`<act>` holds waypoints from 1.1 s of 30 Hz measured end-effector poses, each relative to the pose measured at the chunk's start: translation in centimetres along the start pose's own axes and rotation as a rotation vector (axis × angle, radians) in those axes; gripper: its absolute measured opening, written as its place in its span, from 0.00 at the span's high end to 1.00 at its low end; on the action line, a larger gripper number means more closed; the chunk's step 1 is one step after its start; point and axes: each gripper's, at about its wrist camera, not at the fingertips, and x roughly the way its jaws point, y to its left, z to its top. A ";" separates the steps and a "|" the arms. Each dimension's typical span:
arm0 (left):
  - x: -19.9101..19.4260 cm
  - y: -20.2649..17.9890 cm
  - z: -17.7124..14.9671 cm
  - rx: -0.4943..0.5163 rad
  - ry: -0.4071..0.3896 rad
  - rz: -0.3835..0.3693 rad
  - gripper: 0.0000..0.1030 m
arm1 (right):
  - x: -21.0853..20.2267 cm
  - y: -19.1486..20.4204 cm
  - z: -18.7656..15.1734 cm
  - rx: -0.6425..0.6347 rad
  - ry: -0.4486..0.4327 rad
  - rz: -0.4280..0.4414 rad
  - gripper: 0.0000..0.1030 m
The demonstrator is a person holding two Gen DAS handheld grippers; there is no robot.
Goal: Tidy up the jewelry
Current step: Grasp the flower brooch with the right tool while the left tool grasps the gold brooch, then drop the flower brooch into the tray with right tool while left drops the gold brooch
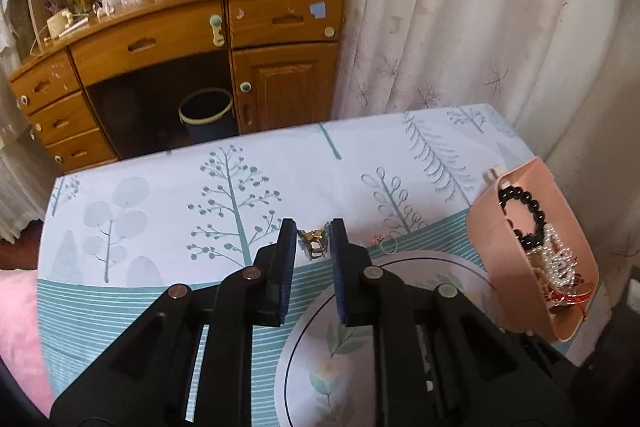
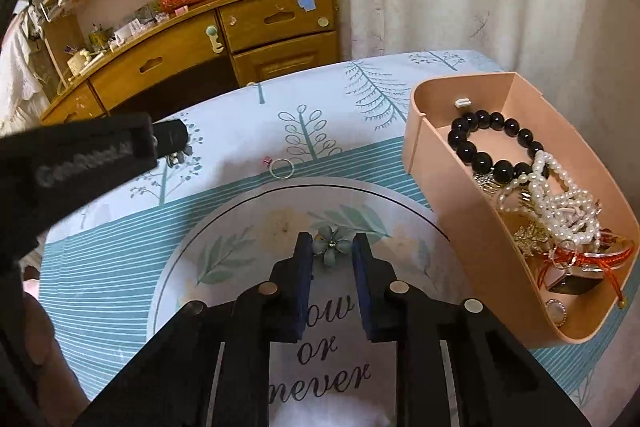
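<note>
While both tools tilt down over the worktop [image 2: 120, 227], the left tool [image 1: 313, 245] grips a gold clip [image 1: 313, 242]; the right tool [image 2: 332, 247] pinches a flower brooch [image 2: 332, 245] left of the pink tray [image 2: 424, 147], near bare cloth.

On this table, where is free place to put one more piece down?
Free: the tablecloth left of the left claw, and the strip between the ring and the far edge. Crowded: the pink tray, full of bracelets and pearls.
</note>
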 end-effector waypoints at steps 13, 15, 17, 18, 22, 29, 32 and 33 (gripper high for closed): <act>-5.9 -3.6 2.9 -0.015 -0.119 -0.095 0.86 | -6.3 -4.7 2.9 0.083 -0.126 0.105 0.81; -6.5 -4.9 3.3 0.000 -0.124 -0.114 0.86 | -7.7 -6.1 3.4 0.099 -0.154 0.097 0.81; -6.9 -6.4 3.6 0.008 -0.125 -0.128 0.86 | -8.9 -7.7 3.7 0.109 -0.183 0.091 0.81; -7.1 -7.2 3.7 0.013 -0.131 -0.139 0.86 | -9.3 -8.3 3.9 0.107 -0.196 0.079 0.81; -7.2 -10.6 3.3 0.055 -0.124 -0.179 0.86 | -11.2 -11.0 3.5 0.083 -0.228 0.039 0.81; -4.5 -15.5 1.2 0.080 -0.049 -0.249 0.86 | -12.0 -15.4 2.1 0.111 -0.185 0.011 0.79; -3.2 -16.5 0.7 0.079 -0.001 -0.180 0.77 | -11.5 -16.9 1.6 0.131 -0.160 0.020 0.52; -2.9 -16.4 0.6 0.070 0.011 -0.161 0.63 | -11.6 -17.6 1.4 0.150 -0.165 0.019 0.52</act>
